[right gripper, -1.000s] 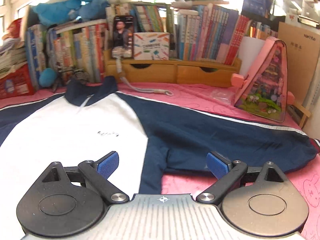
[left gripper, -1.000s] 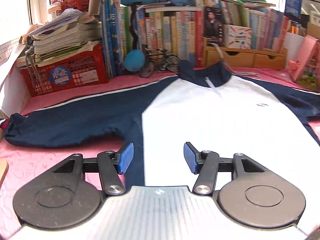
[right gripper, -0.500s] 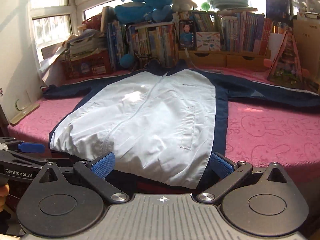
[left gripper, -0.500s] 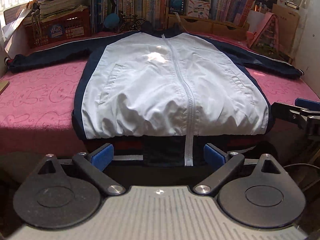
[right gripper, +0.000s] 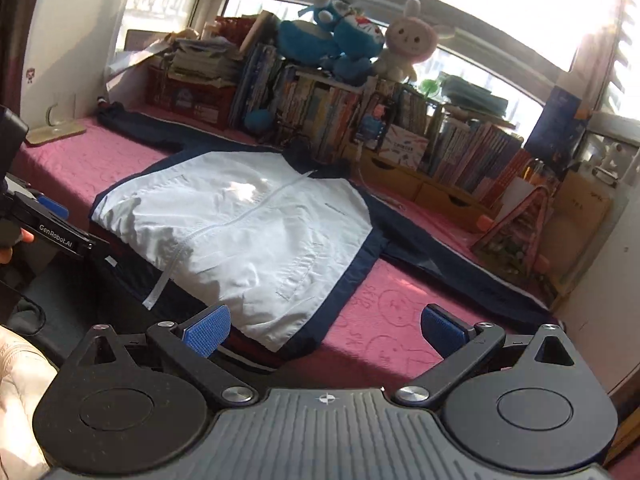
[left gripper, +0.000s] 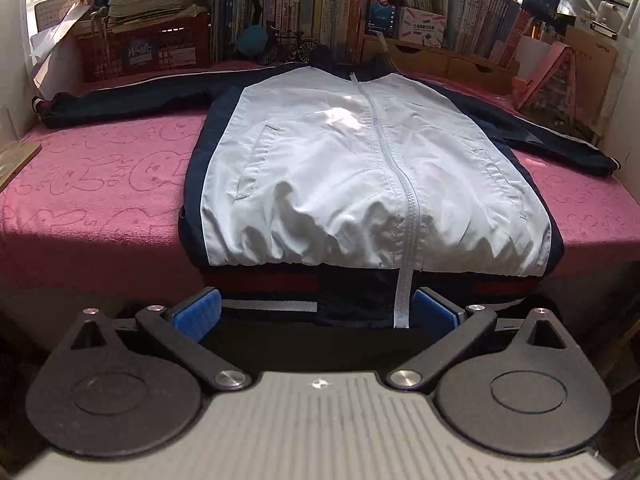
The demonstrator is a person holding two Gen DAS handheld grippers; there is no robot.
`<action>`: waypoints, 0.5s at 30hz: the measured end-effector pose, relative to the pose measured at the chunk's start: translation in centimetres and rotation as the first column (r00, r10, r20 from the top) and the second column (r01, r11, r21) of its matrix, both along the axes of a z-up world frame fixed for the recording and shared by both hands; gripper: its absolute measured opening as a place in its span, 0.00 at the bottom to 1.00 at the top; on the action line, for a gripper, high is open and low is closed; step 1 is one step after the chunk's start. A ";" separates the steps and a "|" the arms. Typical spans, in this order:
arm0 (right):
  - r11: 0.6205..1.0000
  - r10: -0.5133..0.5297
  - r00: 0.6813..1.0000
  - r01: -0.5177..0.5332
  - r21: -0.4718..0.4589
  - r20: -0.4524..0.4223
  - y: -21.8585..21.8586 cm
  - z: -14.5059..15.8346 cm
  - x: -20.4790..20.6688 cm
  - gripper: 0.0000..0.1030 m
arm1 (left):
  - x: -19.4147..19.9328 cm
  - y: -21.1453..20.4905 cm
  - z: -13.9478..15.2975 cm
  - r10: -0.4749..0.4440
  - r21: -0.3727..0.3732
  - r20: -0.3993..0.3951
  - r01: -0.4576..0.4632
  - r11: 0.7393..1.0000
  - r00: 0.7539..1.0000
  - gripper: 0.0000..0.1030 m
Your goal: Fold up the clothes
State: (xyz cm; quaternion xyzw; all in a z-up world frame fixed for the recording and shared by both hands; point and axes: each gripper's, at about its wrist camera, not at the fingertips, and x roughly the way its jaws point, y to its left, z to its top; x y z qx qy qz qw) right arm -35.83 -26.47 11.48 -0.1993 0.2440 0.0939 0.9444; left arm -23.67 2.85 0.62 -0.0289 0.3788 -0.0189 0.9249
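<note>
- jacket white front, navy sides and sleeves, zipped up, lying face-up and flat on the pink-covered bench; collar at 12 o'clock toward the books, hem at 6 o'clock hanging a little over the near edge; striped waistband droops below the edge
- both sleeves spread out straight; left sleeve runs to 9–10 o'clock, right sleeve to 3 o'clock; nothing folded over yet
- step judged: the very start, garment laid out, first fold not begun; next move probably calls for pinching a sleeve cuff or a side edge and carrying it across the white front; thin slippery fabric, so the pinch needs a good bite of cloth, not just the top layer
- left claw wide, nothing between the blue pads; sits low at the bench's near edge, square to the hem, tilted down, waistband just ahead of the pads, not touching as far as I can tell
- right claw also wide and empty; held higher and off to the jacket's right hem corner, camera rolled so the scene tilts; looks across the jacket toward 11 o'clock
- in the right view the left claw's body shows at 9 o'clock, a hand partly seen behind it
- outward: row of books, red crate with papers at 10 o'clock, plush toys on top of the books, window behind
</note>
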 end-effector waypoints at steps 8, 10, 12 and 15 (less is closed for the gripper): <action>0.999 0.025 0.999 -0.026 0.044 0.023 0.0 0.4 -2.9 1.00 | -0.6 -0.6 0.2 -0.032 0.005 0.006 0.032 0.999 0.999 1.00; 0.995 0.066 0.998 -0.065 0.079 -0.004 1.9 -2.2 -1.9 1.00 | -0.7 -0.7 0.2 -0.036 0.017 0.004 0.036 0.999 0.999 1.00; 0.990 0.104 0.995 -0.104 0.091 0.005 3.9 -4.5 -0.7 1.00 | -0.8 -0.8 0.2 -0.036 0.029 0.001 0.036 0.999 0.999 1.00; 0.982 0.150 0.988 -0.153 0.108 0.041 6.6 -6.7 0.7 1.00 | -0.8 -0.6 0.2 -0.028 0.044 -0.005 0.028 0.999 1.000 1.00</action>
